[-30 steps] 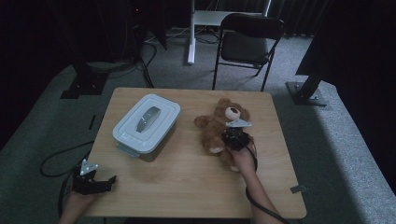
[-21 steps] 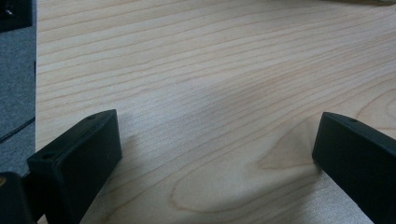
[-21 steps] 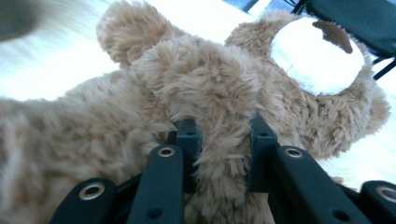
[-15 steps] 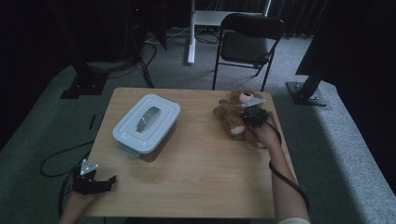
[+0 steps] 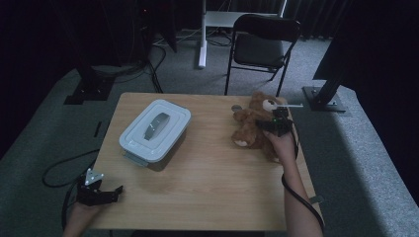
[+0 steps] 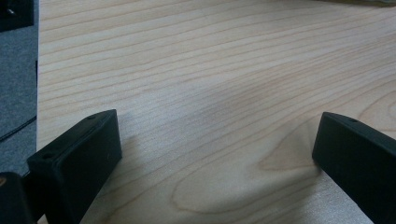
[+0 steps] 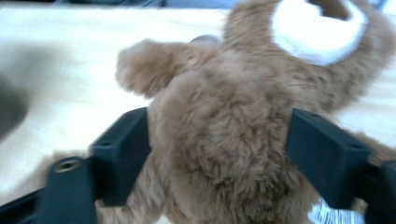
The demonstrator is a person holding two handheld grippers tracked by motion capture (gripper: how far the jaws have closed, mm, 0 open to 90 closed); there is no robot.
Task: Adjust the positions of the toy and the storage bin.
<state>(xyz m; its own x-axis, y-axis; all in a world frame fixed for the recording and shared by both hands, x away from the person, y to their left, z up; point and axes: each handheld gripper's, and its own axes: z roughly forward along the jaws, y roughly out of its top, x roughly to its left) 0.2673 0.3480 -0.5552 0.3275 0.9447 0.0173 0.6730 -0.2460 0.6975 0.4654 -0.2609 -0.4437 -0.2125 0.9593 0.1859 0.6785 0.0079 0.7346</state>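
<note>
A brown teddy bear [image 5: 251,130] lies near the right edge of the wooden table [image 5: 207,192]. My right gripper [image 5: 274,123] is shut on its torso. In the right gripper view both black jaws press into the fur of the teddy bear [image 7: 224,116] from either side, with its pale muzzle at the top. My left gripper [image 5: 113,193] rests at the table's front left corner. Its jaws stand wide apart over bare wood, so the left gripper [image 6: 217,149] is open and holds nothing.
A white lidded plastic box [image 5: 155,129] with a grey handle sits on the left half of the table. A black folding chair [image 5: 262,47] stands behind the far edge. Cables trail on the grey carpet at the left.
My right gripper has carried the teddy bear from the middle right of the table farther right and toward the far edge. The left gripper has stayed put.
</note>
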